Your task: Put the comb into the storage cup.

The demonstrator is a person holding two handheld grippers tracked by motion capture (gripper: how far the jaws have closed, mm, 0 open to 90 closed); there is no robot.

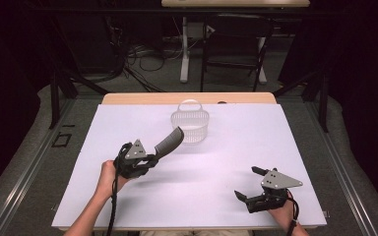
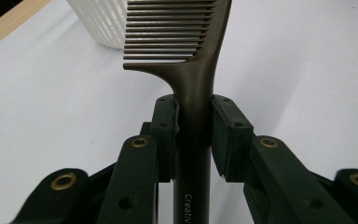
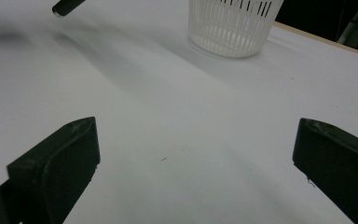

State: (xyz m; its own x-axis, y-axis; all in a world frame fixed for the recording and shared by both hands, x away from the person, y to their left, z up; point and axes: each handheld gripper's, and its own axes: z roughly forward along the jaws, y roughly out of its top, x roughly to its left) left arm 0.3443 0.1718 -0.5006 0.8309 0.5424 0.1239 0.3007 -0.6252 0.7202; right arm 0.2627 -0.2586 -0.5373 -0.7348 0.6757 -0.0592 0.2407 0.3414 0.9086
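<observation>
1. A white plastic basket (image 1: 190, 126) with slatted walls and a thin hoop handle stands upright on the white table cover (image 1: 295, 147), toward the far edge; it serves here as the landmark.
2. The left gripper (image 1: 153, 158) is held on the near left side of the basket, raised off the cover, with its jaws pointing up toward the basket.
3. In the left gripper view its jaws are closed tight on the handle of a dark brown plastic wide-toothed comb (image 2: 193, 70), one pad pressed on each side of the handle.
4. In the high view the comb (image 1: 169, 142) slopes up from the jaws toward the basket; its toothed end sits just beside the basket's near left wall, and whether they touch cannot be told.
5. In the left gripper view the comb's teeth point to the left and the basket (image 2: 102, 21) shows beyond them at the upper left.
6. The right gripper (image 1: 247, 184) lies well apart from the basket, on its near right side, low over the cover near the front edge.
7. In the right gripper view its jaws are spread wide with nothing between them, only bare cover (image 3: 177, 140); the basket (image 3: 233, 25) stands farther off ahead.
8. A person's hand (image 1: 109, 177) grips the left tool.
</observation>
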